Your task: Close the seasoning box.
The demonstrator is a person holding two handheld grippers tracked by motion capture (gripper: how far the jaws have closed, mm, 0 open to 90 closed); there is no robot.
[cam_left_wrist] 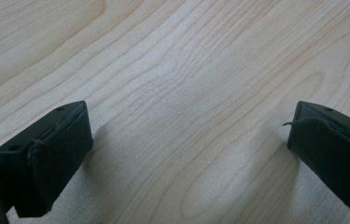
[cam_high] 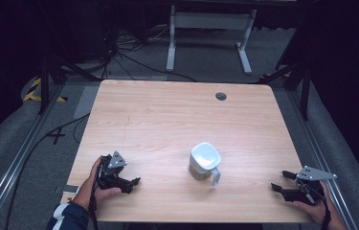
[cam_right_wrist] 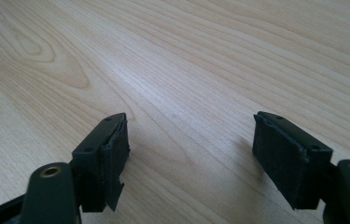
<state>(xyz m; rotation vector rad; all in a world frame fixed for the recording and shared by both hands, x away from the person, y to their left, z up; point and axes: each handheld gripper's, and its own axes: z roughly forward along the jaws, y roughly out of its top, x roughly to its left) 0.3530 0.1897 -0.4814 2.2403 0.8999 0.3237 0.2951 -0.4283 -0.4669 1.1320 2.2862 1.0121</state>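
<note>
- Jug point(cam_high: 204, 161), white with a lid and a handle toward the near edge, stands upright near the middle of the wooden worktop point(cam_high: 167, 115); its contents look dark, hard to tell
- Left claw point(cam_high: 130, 182) rests at the near-left corner, jaws spread, nothing between
- Right claw point(cam_high: 283, 181) at near right, jaws spread, well apart from the jug

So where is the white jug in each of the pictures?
High view: the white jug stands near the front middle of the wooden tabletop, between the left tool and the right tool, touching neither.
Left gripper view: bare wood lies ahead of the open jaws.
Right gripper view: bare wood lies ahead of the open jaws.
Shared landmark: the tabletop's pale wood grain.
</note>
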